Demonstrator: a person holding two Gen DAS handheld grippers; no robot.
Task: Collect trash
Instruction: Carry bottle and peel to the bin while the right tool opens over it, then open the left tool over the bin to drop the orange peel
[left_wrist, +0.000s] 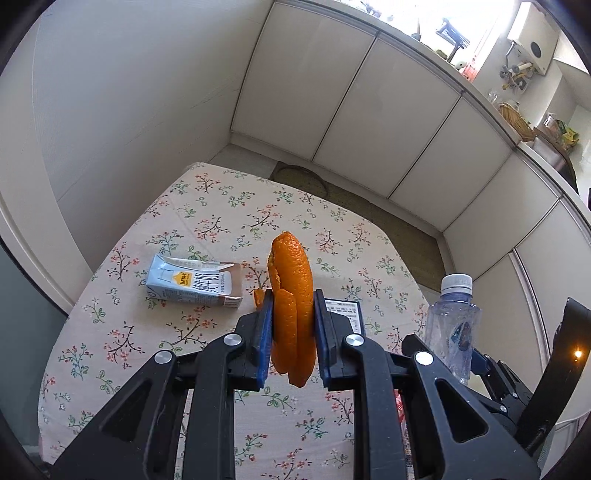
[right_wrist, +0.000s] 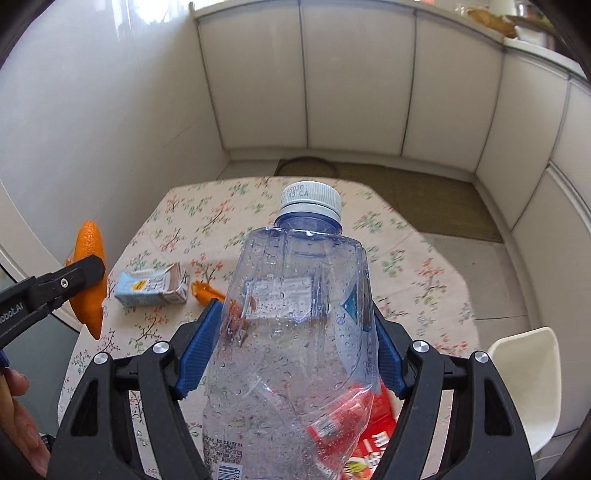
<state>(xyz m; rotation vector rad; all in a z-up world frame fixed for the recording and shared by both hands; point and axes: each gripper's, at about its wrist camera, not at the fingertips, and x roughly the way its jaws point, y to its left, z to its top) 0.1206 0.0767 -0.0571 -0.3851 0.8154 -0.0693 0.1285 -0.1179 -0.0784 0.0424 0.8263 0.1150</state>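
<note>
A: Now we note the left gripper (left_wrist: 293, 325) first. Its jaws are nearly closed, blue pads pinching an orange peel (left_wrist: 291, 295) that stands upright between them, lifted clear of the tabletop (left_wrist: 207, 206).

B: Agreed. We see the right gripper (right_wrist: 291, 332) with jaws spread wide around a clear plastic bottle (right_wrist: 295, 302), both blue pads pressed on its sides, white cap (right_wrist: 310, 199) pointing away from the camera. The bottle is also off the tabletop.

A: On the flowered cloth we log a small milk carton (left_wrist: 194, 282) lying on its side toward the left edge, and a scrap of peel (right_wrist: 207, 290) just beside it.

B: We add a red packet (right_wrist: 373, 424) under the bottle, near the front edge, and a white chair (right_wrist: 524, 380) off the right edge.
</note>
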